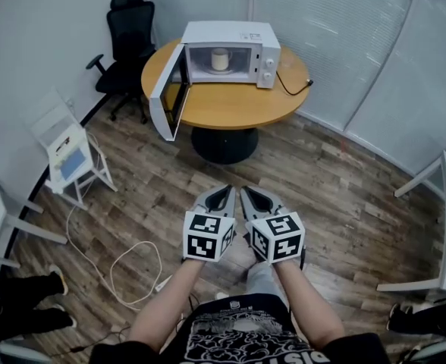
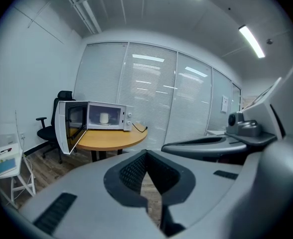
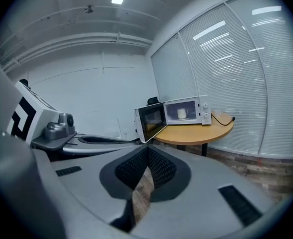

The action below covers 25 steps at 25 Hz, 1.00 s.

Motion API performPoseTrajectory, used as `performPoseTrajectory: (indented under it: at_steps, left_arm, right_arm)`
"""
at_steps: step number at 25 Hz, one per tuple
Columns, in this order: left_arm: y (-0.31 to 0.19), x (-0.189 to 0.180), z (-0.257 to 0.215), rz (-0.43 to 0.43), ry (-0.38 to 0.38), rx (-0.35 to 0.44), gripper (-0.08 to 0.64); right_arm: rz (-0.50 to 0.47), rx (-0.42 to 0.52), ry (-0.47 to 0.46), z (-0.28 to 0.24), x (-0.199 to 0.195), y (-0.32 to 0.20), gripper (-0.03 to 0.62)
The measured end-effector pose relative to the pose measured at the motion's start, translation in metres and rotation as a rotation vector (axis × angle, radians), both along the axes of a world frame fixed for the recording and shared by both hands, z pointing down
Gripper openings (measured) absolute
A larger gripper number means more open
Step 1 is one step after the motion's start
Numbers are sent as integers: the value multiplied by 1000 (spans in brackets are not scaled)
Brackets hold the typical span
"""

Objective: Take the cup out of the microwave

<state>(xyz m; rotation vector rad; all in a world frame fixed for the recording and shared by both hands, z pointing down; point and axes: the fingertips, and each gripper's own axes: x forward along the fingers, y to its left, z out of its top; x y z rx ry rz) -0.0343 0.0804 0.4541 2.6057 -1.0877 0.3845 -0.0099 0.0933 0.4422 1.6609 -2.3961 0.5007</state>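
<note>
A white microwave (image 1: 265,51) stands on a round wooden table (image 1: 230,106) across the room, its door (image 1: 166,93) swung open to the left. A pale cup (image 1: 220,59) sits upright inside it. The cup also shows in the left gripper view (image 2: 104,118) and in the right gripper view (image 3: 182,114). My left gripper (image 1: 229,190) and right gripper (image 1: 246,192) are held side by side over the wooden floor, well short of the table. Both point toward the microwave. The left gripper's (image 2: 146,153) tips meet with nothing between them, and so do the right gripper's (image 3: 147,149).
A black office chair (image 1: 128,32) stands left of the table. A small white rack (image 1: 71,158) and a looped white cable (image 1: 132,268) are on the floor at left. White table legs (image 1: 424,184) stand at right. A seated person's shoes (image 1: 56,283) show at bottom left.
</note>
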Motion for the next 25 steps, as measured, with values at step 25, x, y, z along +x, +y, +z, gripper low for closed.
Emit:
performPoseTrajectory:
  at_steps: [25]
  left_arm:
    - [-171,152,-12,-138,-59,-3,9]
  right_arm:
    - [-118,11,-68,-18,158,-171,15]
